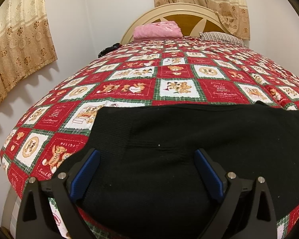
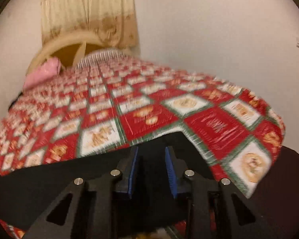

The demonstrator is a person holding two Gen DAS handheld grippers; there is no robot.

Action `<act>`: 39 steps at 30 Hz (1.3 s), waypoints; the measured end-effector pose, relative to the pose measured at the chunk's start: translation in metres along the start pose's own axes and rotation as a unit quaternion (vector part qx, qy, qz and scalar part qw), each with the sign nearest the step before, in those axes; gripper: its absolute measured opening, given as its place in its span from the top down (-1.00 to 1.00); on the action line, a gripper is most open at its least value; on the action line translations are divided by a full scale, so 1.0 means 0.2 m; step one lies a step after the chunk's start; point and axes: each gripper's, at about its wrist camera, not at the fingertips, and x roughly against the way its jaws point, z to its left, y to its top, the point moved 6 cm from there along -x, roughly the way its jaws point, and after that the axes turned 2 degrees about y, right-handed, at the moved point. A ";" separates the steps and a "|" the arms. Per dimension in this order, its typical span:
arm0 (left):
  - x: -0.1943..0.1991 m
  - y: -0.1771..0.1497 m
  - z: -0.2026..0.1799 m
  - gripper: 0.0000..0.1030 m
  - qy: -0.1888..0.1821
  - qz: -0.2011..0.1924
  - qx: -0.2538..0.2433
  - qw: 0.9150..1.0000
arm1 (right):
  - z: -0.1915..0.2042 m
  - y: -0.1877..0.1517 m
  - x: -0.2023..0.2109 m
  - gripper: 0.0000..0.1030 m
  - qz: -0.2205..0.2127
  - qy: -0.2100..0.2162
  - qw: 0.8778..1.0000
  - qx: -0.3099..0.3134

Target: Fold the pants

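Black pants [image 1: 189,139] lie flat on a red, white and green teddy-bear bedspread [image 1: 129,87] near the bed's front edge. My left gripper [image 1: 146,151] hovers over the pants near their left end, its blue pads [image 1: 89,167] spread wide with nothing gripped. The right wrist view is motion-blurred. There my right gripper [image 2: 151,151] sits at a far corner of the pants [image 2: 39,179], jaws narrowed to a small gap. Black cloth shows in that gap, but the pads [image 2: 133,165] stand apart from each other.
A folded pink blanket [image 1: 156,29] and a striped pillow [image 1: 221,36] rest by the rounded headboard [image 1: 189,18]. Patterned curtains [image 1: 20,49] hang on the left wall. The bedspread [image 2: 249,139] drops off at the right edge beside a dark area [image 2: 289,179].
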 end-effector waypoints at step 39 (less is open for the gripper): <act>0.02 -0.01 -0.01 -0.92 -0.004 -0.011 0.004 1.000 | 1.23 -0.28 0.65 0.69 -0.071 0.150 0.962 0.216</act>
